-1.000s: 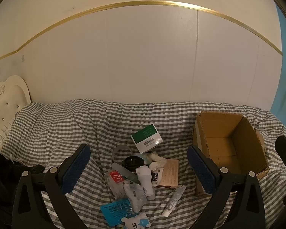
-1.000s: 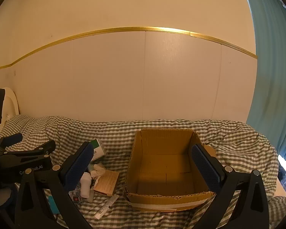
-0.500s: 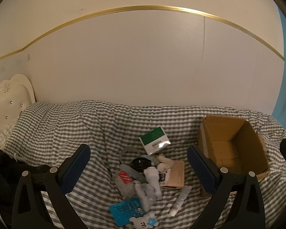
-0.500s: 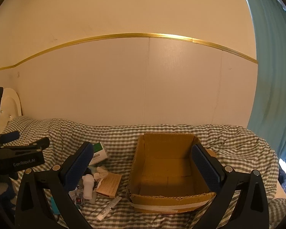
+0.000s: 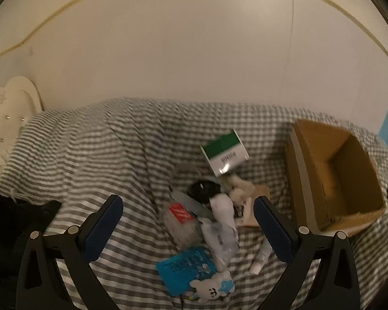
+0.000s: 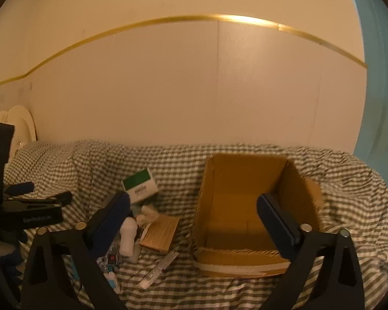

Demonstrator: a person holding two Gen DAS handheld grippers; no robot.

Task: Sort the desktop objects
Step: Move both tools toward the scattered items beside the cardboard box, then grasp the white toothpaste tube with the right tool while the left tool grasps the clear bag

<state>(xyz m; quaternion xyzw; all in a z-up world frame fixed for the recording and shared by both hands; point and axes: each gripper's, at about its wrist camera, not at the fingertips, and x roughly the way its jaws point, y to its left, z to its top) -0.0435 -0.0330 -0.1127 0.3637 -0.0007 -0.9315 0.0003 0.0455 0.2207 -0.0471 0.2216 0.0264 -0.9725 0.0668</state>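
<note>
A heap of small objects lies on the grey checked cloth (image 5: 95,155): a green and white box (image 5: 225,152), a black round thing (image 5: 203,190), a white bottle (image 5: 223,208), a blue packet (image 5: 186,268), a small plush toy (image 5: 213,285) and a white tube (image 5: 261,257). My left gripper (image 5: 187,221) hangs open above the heap, touching nothing. An open cardboard box (image 6: 248,206) stands to the right of the heap. My right gripper (image 6: 194,213) hovers in front of that box; its jaws are closing with nothing between them. The green and white box (image 6: 141,184) and the white tube (image 6: 159,268) show left of it.
A pale wall with a gold strip rises behind the cloth. A cream padded headboard (image 5: 10,108) stands at far left. A teal curtain (image 6: 377,64) hangs at the right. Dark fabric (image 5: 10,217) lies at the left edge. The left gripper's body (image 6: 31,211) shows at left in the right wrist view.
Both grippers have sunk and tilted downward, so the heap and the cardboard box sit higher and larger in both views. The right gripper's fingers stand slightly closer together.
</note>
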